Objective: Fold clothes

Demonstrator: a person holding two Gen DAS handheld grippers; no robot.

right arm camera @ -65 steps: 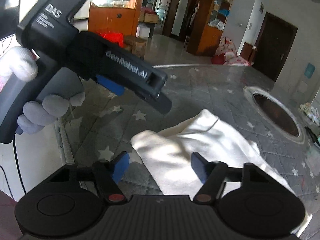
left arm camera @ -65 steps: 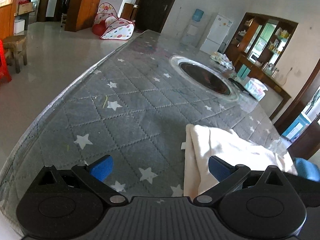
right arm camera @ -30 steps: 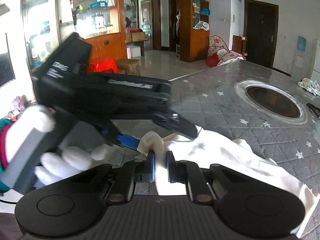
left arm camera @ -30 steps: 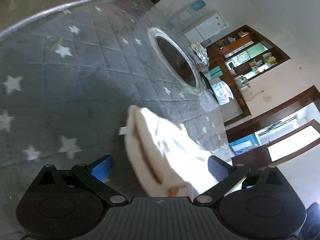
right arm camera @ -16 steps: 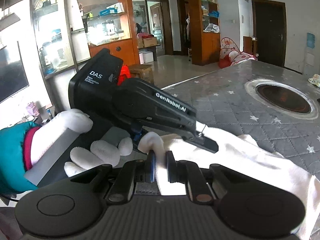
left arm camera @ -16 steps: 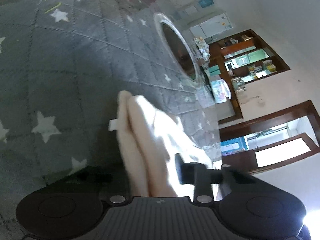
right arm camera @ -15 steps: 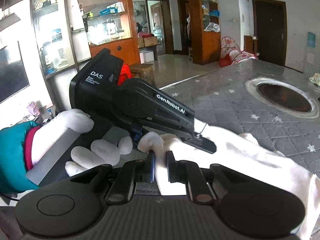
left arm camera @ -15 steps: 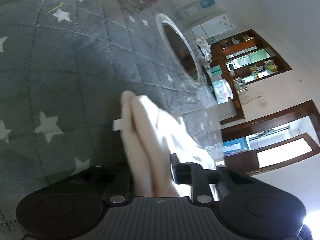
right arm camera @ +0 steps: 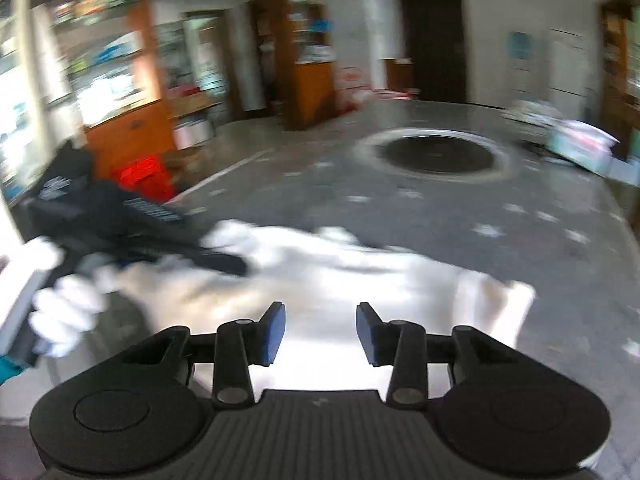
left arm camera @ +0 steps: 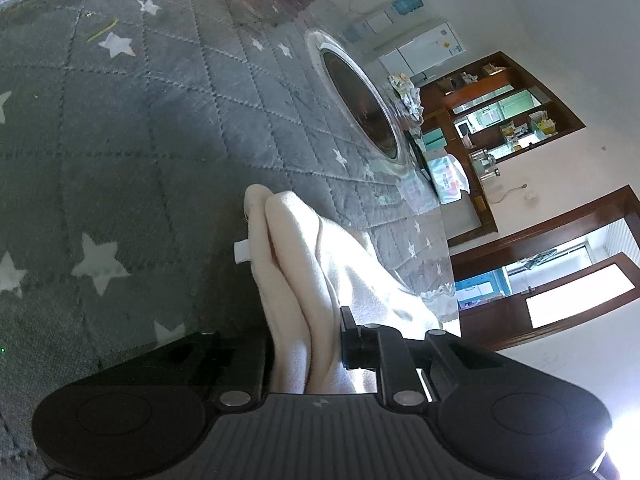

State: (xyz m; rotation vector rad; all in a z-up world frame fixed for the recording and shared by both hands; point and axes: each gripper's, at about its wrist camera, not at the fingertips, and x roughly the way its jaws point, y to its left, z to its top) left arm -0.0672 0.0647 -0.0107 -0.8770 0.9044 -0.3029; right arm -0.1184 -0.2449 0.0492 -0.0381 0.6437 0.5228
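Note:
A cream white garment (left arm camera: 304, 264) lies folded on the grey star-quilted table (left arm camera: 120, 140). My left gripper (left arm camera: 306, 344) is shut on the garment's thick folded edge, which bulges between the fingers. In the right wrist view, blurred by motion, the garment (right arm camera: 328, 276) spreads white below my right gripper (right arm camera: 320, 332), which is open with its blue pads apart and holds nothing. The left gripper body (right arm camera: 120, 220) and a white-gloved hand (right arm camera: 68, 312) show at the left of that view, at the cloth's left end.
A round dark inset with a glass rim (left arm camera: 360, 100) sits in the table's middle, also in the right wrist view (right arm camera: 436, 156). Packets and bags (right arm camera: 576, 144) lie at the far table edge. Wooden cabinets (right arm camera: 132, 80) and a red stool (right arm camera: 144, 180) stand beyond the table's left side.
My right gripper has opened and let go of the garment's corner, and has swung right above the cloth. My left gripper has finished closing on the folded edge.

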